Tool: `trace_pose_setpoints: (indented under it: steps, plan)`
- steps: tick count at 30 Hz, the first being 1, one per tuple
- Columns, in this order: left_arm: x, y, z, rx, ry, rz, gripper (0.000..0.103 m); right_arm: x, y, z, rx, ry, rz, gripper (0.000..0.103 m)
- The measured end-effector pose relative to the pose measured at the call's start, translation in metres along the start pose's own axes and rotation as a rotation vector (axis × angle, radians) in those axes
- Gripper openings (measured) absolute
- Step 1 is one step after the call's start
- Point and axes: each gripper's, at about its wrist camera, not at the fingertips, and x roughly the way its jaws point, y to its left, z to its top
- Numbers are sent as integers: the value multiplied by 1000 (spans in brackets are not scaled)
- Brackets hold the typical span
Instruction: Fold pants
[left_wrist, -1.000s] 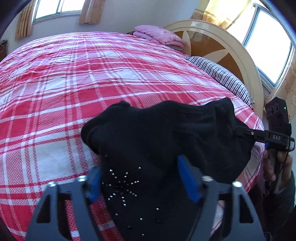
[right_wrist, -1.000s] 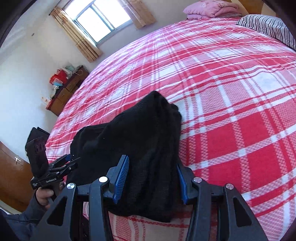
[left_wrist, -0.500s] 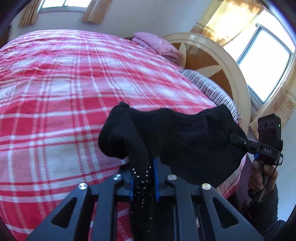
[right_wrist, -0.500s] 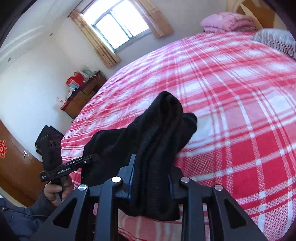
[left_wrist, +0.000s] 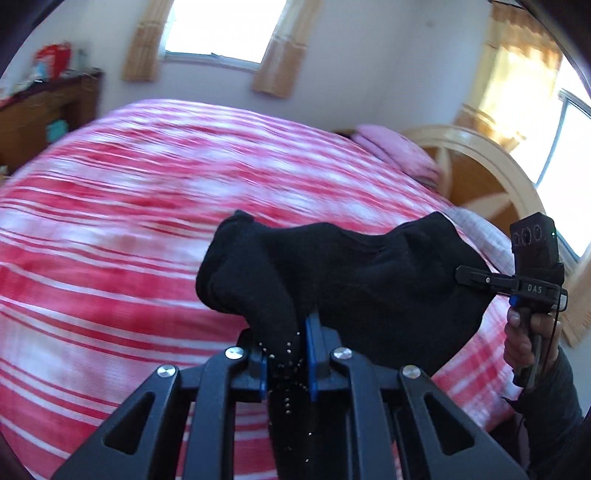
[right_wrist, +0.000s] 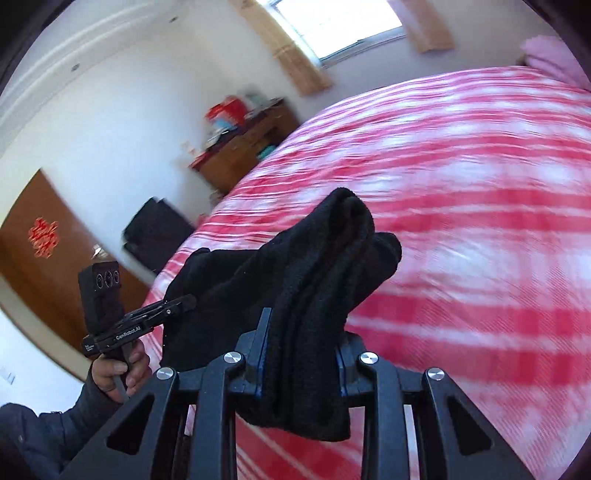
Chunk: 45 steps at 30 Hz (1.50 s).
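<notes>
Now black pants hang pinched between left tool and right tool.

Left gripper and right gripper both clamped on the black pants, raised above the bed, pointing downward.

The right gripper carries the letters "DAS" on its body, the left gripper reads "GenRobot.AI" along its side, and a red paper sign hangs on the door, illegible.
</notes>
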Motion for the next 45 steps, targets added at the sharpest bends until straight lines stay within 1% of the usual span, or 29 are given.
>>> trace_pose_setpoints:
  steps: [1,2,3,6,9,10,11,12,13,14,16,18,20,22,23,25,26,27,28,30,35,38,42,45]
  plan:
    - [-4,11,3,-4,-12,25,16,21,6,10,-4,11,23,28]
    - [-8,27,7,-13,-24,61,16,34,9,15,-6,20,34,28]
    - [-9,37,8,-23,-28,79,16,55,13,22,-4,34,50,28]
    - [-4,72,6,-57,-19,142,16,102,14,31,18,78,76,28]
    - [12,91,-7,-78,23,162,16,138,5,26,69,118,75,28]
    - [18,95,-13,-80,34,167,17,143,0,23,85,125,76,28]
    - [24,97,-18,-81,43,170,20,149,-8,18,112,134,83,29]
    - [31,100,-25,-86,51,184,23,150,-13,13,134,139,87,29]
    - [33,102,-29,-90,48,201,33,150,-23,10,172,138,88,31]
    - [33,105,-30,-96,41,210,50,150,-29,7,196,137,86,34]
    - [33,112,-36,-117,30,245,66,148,-43,1,243,139,71,42]
    - [33,112,-34,-112,26,246,67,147,-51,-3,256,139,76,43]
    - [32,111,-33,-92,31,277,73,146,-52,-3,263,122,80,43]
    - [31,111,-34,-98,36,291,73,140,-52,-6,273,106,81,44]
    - [29,111,-34,-98,31,298,73,136,-51,-6,270,94,67,44]
    - [21,107,-34,-69,9,346,74,123,-49,-8,235,72,24,44]
    - [20,107,-34,-50,9,384,80,121,-45,-9,216,73,4,44]
    - [21,110,-34,-46,18,408,84,122,-44,-10,210,96,-23,47]
    - [23,116,-34,-70,30,409,88,124,-44,-13,215,112,-31,48]
    - [21,125,-34,-125,20,386,88,116,-41,-16,203,89,-33,48]
    - [12,110,-34,-66,15,443,88,92,-33,-22,175,-5,-97,48]
    - [3,103,-36,-45,6,456,88,76,-19,-26,141,-40,-128,48]
    - [-4,96,-42,-23,4,473,88,69,-5,-35,107,-34,-229,48]
    - [-11,87,-45,-11,-3,470,88,68,1,-41,107,-22,-271,48]
